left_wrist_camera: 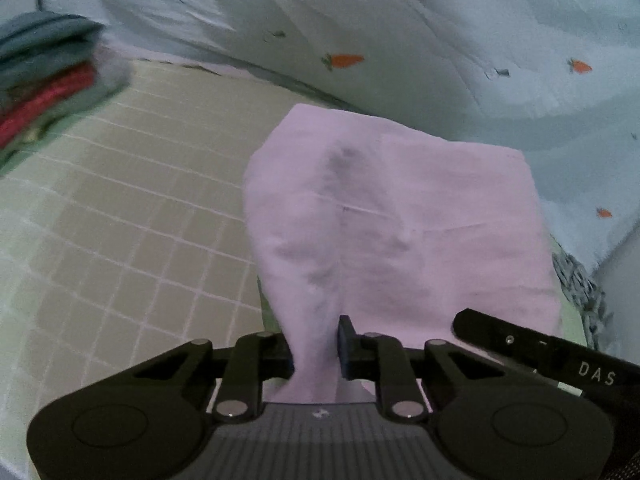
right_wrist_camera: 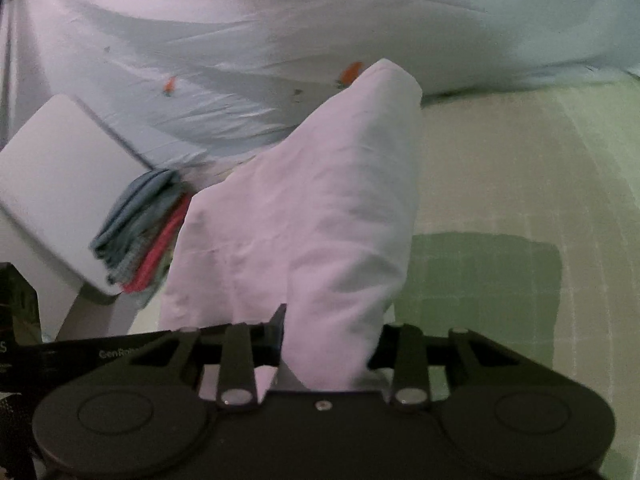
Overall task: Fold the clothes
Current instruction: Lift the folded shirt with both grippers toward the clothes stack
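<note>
Pink garment (left_wrist_camera: 400, 220) lengthwise away from both tongs (left_wrist_camera: 316, 350)

surface: pale green checked bed sheet (left_wrist_camera: 132, 208) | behind: rumpled light-blue quilt (right_wrist_camera: 280, 24) with small orange carrot prints | side: grey-white box-like furniture (right_wrist_camera: 60, 184) near the bed | light: dim, soft

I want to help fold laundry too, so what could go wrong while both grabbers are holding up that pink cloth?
1. Each gripper, left and right, pinches only a small bunch of the pink cloth. It might slip out and drop crumpled on the checked green mat.
2. The folded stack sits close beside the cloth. A swing could knock it over.
3. The cloth hangs wrinkled, so the fold may come out uneven.
</note>
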Tool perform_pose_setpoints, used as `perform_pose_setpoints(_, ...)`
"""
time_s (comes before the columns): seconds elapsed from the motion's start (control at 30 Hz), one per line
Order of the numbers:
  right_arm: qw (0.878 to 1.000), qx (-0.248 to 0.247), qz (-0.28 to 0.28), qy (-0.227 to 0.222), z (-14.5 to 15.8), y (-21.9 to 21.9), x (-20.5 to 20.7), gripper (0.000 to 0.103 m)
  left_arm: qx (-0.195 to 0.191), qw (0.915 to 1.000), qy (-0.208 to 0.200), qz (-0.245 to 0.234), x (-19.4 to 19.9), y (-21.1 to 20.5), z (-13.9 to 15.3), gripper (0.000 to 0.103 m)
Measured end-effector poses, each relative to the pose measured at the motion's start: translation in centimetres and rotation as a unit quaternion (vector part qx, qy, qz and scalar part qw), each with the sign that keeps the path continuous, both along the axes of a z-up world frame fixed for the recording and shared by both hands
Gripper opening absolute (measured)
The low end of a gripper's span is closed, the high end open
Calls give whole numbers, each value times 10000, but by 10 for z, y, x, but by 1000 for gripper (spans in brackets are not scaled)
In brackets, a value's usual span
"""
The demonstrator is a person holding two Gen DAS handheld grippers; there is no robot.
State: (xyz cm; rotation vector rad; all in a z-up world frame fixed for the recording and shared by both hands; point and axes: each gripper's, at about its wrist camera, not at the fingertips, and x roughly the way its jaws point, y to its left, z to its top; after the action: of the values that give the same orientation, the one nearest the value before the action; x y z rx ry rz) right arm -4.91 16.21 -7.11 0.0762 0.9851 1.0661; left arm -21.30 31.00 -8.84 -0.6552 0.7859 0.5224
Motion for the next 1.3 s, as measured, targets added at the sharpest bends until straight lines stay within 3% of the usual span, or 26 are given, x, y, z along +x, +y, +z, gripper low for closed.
perform_pose_setpoints(0.2, 9967, 349, 715, 153, 20, 48, -8, 35, 188, 9973, -173, 682, -47, 21, 32, 20)
perform_pose_setpoints(0.47, 9866, 1018, 1254, 249, 47, 180, -52, 35, 772, 9866, -652, 1280, -122, 136, 86, 19)
perform_pose_setpoints(0.57, 9836, 1292, 1207, 359, 63, 244, -67, 35, 1012, 9821, -845, 1344, -141, 197, 114, 19)
perform_pose_setpoints(0.67, 9770, 1683, 1067, 764, 78, 307, -74, 36, 1310, 9774, -994, 1325, -154, 265, 151, 19)
perform_pose_setpoints(0.9, 9479, 2578, 512, 1797, 102, 438, -90, 36, 1914, 9690, -1098, 1110, -157, 423, 230, 19)
perform_pose_setpoints(0.97, 9393, 2679, 212, 2134, 96, 467, -93, 36, 2049, 9674, -997, 1106, -146, 465, 228, 24)
perform_pose_setpoints(1.0, 9380, 2658, 32, 2223, 90, 484, -93, 36, 2117, 9665, -946, 1104, -141, 486, 227, 34)
perform_pose_setpoints(1.1, 9486, 2218, -475, 2206, 58, 522, -88, 42, 2161, 9648, -737, 1304, -121, 537, 192, 47)
perform_pose_setpoints(1.2, 9488, 1308, -1065, 2672, -2, 546, -74, 46, 1759, 9706, -265, 1618, -105, 576, 124, 51)
perform_pose_setpoints(1.27, 9280, 1240, -1466, 3193, -38, 545, -59, 47, 1340, 9744, 21, 1806, -101, 593, 81, 51)
perform_pose_setpoints(1.3, 9246, 1296, -1513, 3246, -43, 543, -53, 48, 1097, 9761, 26, 1878, -102, 596, 65, 51)
